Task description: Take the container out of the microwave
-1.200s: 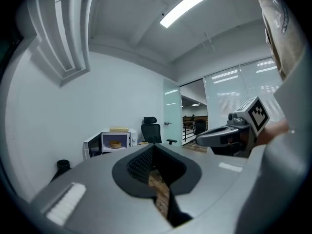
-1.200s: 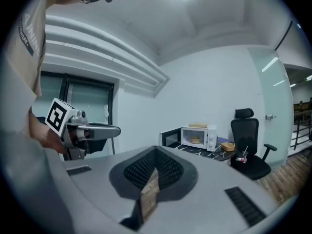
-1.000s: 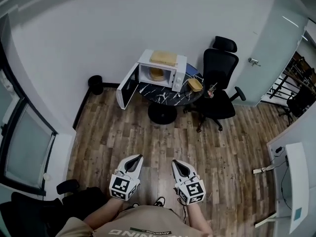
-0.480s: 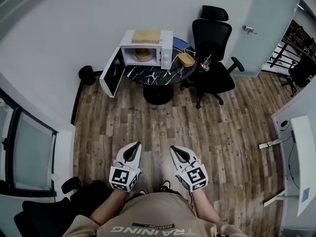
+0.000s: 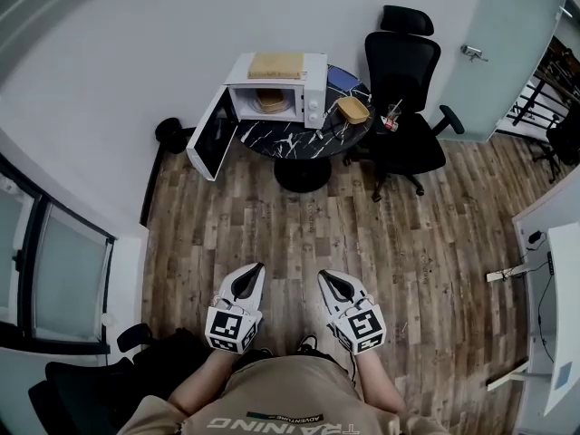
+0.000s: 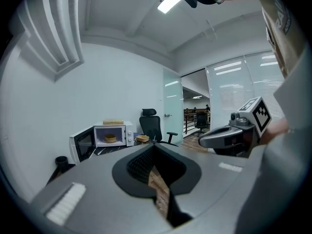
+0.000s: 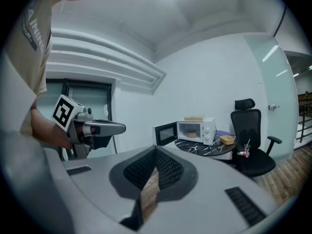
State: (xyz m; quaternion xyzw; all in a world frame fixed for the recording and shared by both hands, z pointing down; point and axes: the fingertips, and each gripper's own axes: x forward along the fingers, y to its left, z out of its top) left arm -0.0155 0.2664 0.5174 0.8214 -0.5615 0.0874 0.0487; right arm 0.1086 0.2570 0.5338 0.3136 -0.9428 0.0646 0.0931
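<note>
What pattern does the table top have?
The table top is black with white veins; head view.

This is an office. A small round marbled bench (image 5: 272, 140) stands against a plain white wall and carries a white microwave (image 5: 272, 98). Just right of the bench is a black swivel office chair (image 5: 405, 71) with a headrest. Farther right is a frosted glass door (image 5: 503, 34). A wood-plank floor (image 5: 299, 234) spreads out from the bench, and a white desk (image 5: 562, 315) stands well off to the bench's right.
</note>
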